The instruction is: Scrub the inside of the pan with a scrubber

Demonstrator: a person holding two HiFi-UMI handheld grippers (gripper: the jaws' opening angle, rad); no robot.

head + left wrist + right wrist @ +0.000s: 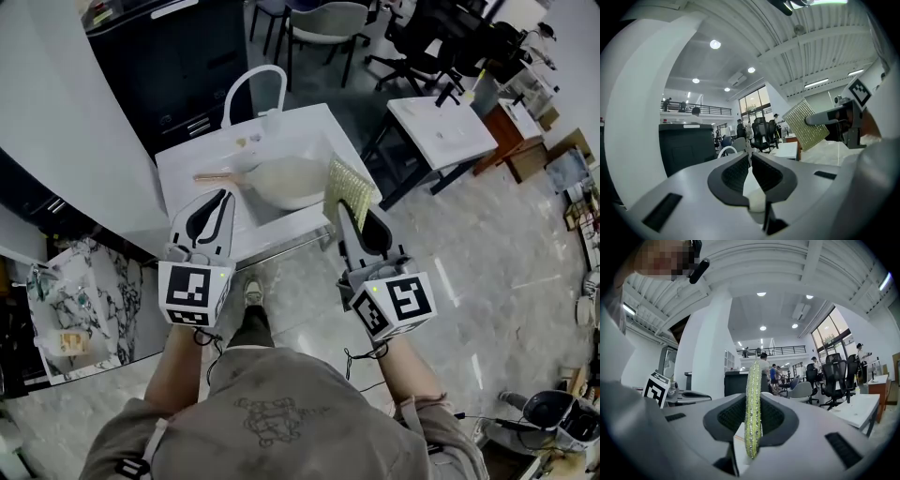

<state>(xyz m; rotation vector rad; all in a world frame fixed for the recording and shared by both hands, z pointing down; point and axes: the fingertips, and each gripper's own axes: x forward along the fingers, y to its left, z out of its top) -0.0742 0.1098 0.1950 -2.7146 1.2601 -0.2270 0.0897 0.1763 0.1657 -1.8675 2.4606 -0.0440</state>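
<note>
In the head view, the pale round pan with a wooden handle (286,180) lies on the white table (202,155), just beyond both claws.

In the left gripper view, the left claw (750,157) is empty, its tips together.

In the right gripper view, the right claw (753,397) is clamped on the flat yellow-green scrubber (752,380), which stands edge-on.

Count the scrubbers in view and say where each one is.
1. The yellow-green scrubber is clamped in the right gripper, held up by the right side of the pan. No other shows, though one could be hidden.
</note>
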